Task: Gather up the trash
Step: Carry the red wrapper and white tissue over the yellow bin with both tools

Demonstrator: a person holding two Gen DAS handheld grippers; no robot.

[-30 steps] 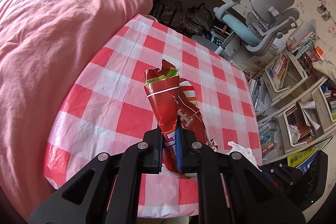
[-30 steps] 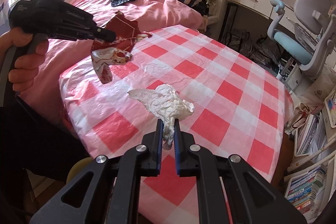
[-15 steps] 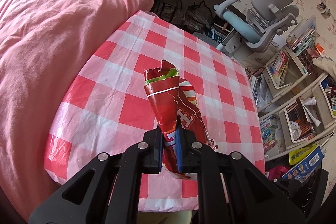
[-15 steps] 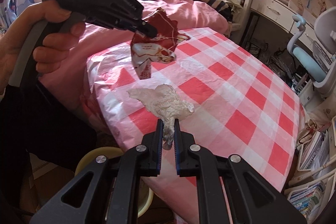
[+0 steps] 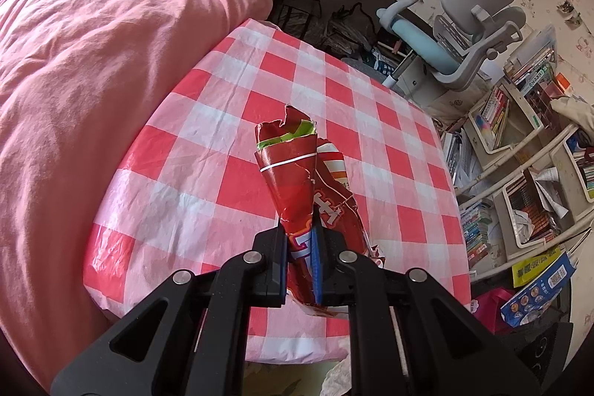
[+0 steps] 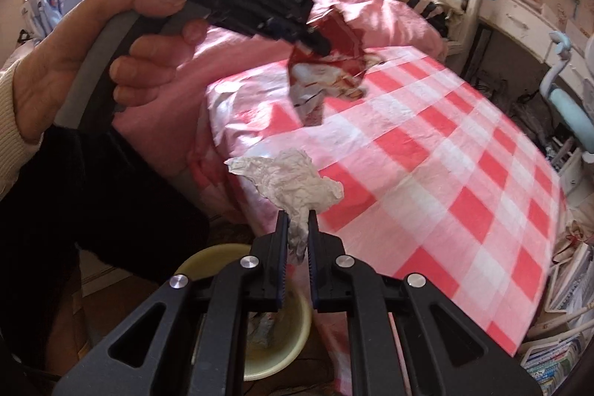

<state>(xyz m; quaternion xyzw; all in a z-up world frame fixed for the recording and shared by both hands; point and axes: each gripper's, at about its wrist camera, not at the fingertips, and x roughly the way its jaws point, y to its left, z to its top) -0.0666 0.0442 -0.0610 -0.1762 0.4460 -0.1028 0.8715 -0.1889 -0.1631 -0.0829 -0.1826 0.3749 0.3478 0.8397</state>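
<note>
Red wrapper [image 5: 297, 188] clamped in left tool [image 5: 300, 247], long axis pointing away; right tool [image 6: 297, 240] pinching tissue [image 6: 293, 184].

Each camera sits just behind its own gripper, looking steeply down along the fingers. The left view faces across the checked table [image 5: 230, 173] toward the bed [image 5: 92, 43] and chair [image 5: 471, 36]. The right view looks from the table's near edge. Both share table, bed and chair.
</note>
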